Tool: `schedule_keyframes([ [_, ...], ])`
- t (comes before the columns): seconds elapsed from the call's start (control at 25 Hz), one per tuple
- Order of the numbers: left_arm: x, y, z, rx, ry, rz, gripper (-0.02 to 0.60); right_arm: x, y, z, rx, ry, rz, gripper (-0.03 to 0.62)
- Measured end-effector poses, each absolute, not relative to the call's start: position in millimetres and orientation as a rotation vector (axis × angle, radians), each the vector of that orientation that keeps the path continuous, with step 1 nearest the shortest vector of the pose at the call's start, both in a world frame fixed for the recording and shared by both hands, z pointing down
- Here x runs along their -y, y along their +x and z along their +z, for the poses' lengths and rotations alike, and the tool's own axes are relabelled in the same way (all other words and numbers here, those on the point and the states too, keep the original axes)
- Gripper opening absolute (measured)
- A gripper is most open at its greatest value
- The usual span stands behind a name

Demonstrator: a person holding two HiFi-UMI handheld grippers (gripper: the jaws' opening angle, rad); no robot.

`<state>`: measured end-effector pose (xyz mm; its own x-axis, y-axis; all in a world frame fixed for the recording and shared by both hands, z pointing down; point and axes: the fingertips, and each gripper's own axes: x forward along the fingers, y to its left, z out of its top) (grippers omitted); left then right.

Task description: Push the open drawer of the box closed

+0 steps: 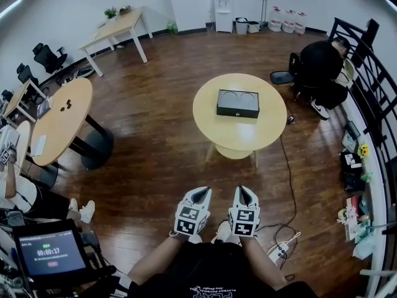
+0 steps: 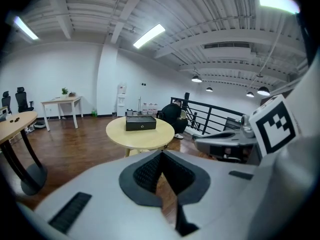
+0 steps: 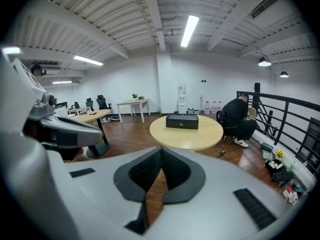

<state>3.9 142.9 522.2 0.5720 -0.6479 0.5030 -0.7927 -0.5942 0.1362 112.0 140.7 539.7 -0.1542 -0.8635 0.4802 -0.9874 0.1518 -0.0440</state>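
Box [image 1: 237,103] [image 2: 140,122] [image 3: 182,121]: black, low, rectangular, on round light-wood counter [image 1: 214,135], set toward far half, roughly ctr. Two round recesses show on top. Drawer front [image 1: 237,112] w/ small pale knob faces the person; cannot tell at this range whether it stands out from the body. Nothing else seen on counter.

L hand-held gripper [image 1: 200,193] [image 2: 161,154]: jaws together at tips, nothing between; floor shows through gap below tips. R hand-held gripper [image 1: 242,190] [image 3: 161,151]: same, jaws together, nothing between. Both held side by side, low, close to the body, pointed toward counter, well apart from box.

Room: dark wood plank floor [image 1: 155,141], white walls, ribbed ceiling w/ strip lights [image 3: 190,29]. Cable [image 1: 291,185] runs over floor from counter's right side to power strip [image 1: 279,250]. Second round table [image 1: 62,120] at left on black pedestal. Rectangular table [image 1: 118,27] w/ white legs at far wall, plant on it. Water dispenser [image 1: 222,5] at back. Seated person [image 1: 319,67] in black by black railing [image 1: 372,73] at right. Screen [image 1: 49,253] w/ timer at lower left.
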Motion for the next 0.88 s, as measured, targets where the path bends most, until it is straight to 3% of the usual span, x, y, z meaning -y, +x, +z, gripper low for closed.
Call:
schedule_keyframes([
  [0.36, -157.9, -19.0, 518.9, 1.142, 2.491, 0.518, -0.003, -176.1, 104.9, 531.7, 2.02, 1.85, 0.446, 0.006],
  [0.6, -188.8, -104.1, 513.8, 1.157, 2.51, 0.5, -0.003, -220.9, 37.8, 512.6, 2.011, 1.938, 0.401, 0.006],
  [0.88, -206.9, -115.3, 521.7, 1.113, 2.499, 0.498, -0.003, -239.2, 19.1, 514.2, 1.935, 1.917, 0.379, 0.005],
])
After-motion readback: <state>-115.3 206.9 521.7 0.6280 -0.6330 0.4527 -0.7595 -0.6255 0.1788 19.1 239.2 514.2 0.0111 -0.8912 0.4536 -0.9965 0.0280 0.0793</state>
